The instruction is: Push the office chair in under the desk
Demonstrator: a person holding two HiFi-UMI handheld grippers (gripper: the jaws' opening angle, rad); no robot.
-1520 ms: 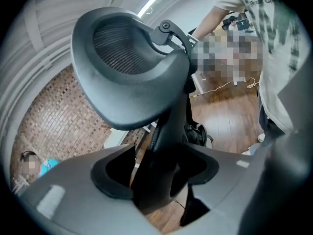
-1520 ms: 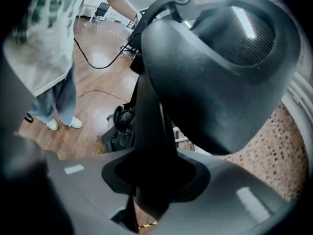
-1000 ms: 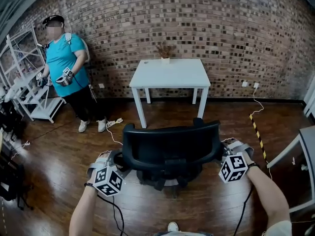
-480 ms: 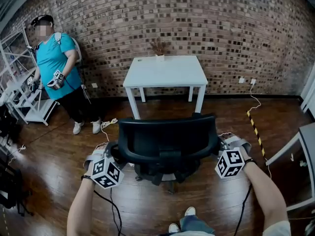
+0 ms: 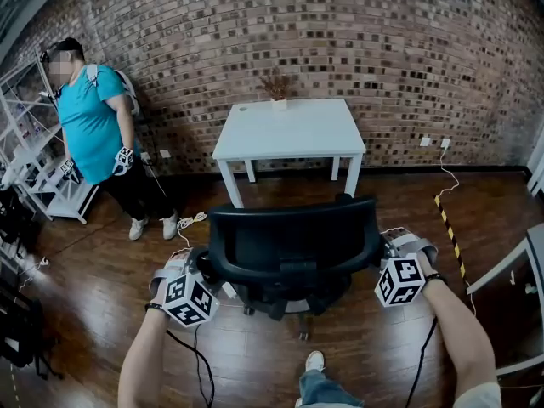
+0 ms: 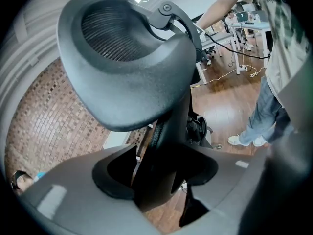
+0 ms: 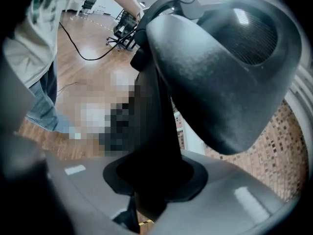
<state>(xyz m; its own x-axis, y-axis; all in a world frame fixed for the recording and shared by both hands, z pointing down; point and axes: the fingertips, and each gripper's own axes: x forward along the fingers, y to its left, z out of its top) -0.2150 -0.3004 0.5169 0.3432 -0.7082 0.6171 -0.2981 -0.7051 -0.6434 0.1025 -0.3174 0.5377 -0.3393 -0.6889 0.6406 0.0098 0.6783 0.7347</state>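
The black office chair point(image 5: 293, 240) stands with its back to me, facing the white desk point(image 5: 289, 130) by the brick wall, a short gap of floor between them. My left gripper point(image 5: 202, 269) is shut on the chair's left armrest post point(image 6: 164, 146), with the armrest pad point(image 6: 127, 67) looming above the jaws. At the other side, my right gripper point(image 5: 384, 252) is shut on the right armrest post point(image 7: 154, 146) under its pad point(image 7: 220, 67). In both gripper views, left gripper point(image 6: 156, 180) and right gripper point(image 7: 151, 190), the dark post fills the gap between the grey jaws.
A person in a teal shirt point(image 5: 93, 130) stands at the left by a white shelf point(image 5: 47, 181). A white cable point(image 5: 191, 221) lies on the wooden floor left of the desk. Yellow-black tape point(image 5: 448, 226) and a grey table edge point(image 5: 514, 266) are at the right. A small plant point(image 5: 279, 87) sits on the desk.
Both grippers and the chair have rolled forward toward the desk. My foot has stepped into view below the chair. The person at the left has turned and lowered the arms.
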